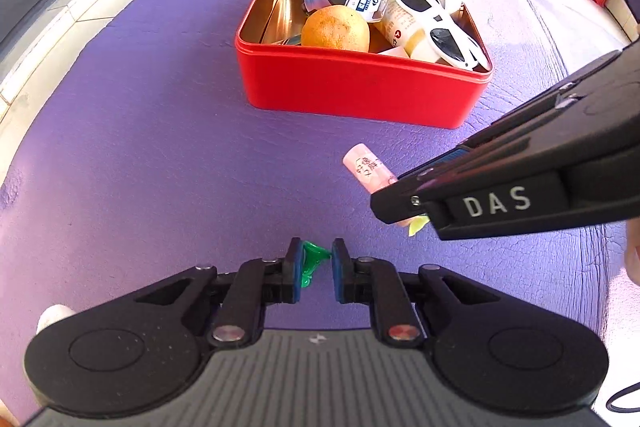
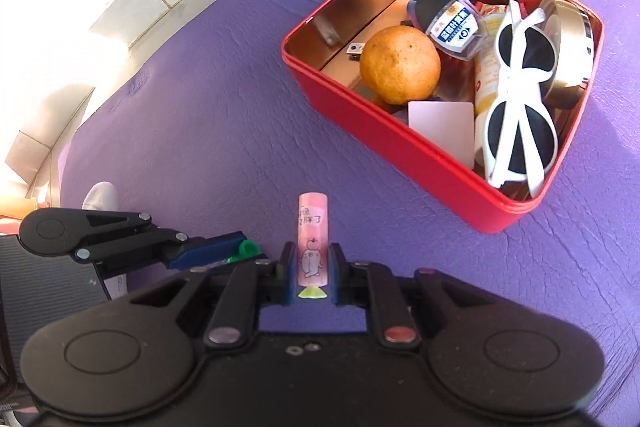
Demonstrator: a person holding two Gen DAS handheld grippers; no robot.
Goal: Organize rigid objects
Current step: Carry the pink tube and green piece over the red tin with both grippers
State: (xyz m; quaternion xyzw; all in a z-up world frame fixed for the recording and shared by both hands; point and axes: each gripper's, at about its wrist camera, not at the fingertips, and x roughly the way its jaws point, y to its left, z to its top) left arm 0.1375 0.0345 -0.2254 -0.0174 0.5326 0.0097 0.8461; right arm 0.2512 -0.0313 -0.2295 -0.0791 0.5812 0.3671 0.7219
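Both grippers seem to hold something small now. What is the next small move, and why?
Probably lift both and carry them toward the red tin. The right gripper is shut on the pink tube, and the left gripper pinches the green piece; both lie outside the tin, which already holds the other items.

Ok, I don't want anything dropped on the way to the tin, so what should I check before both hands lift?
1. Right gripper shut on the pink tube: ok.
2. Left gripper shut on the small green piece: ok, though the hold looks slight.
3. Red tin open: ok.
4. Free room in the tin beside the orange and sunglasses: ok, at the bare corner.
5. Grippers apart: ok.
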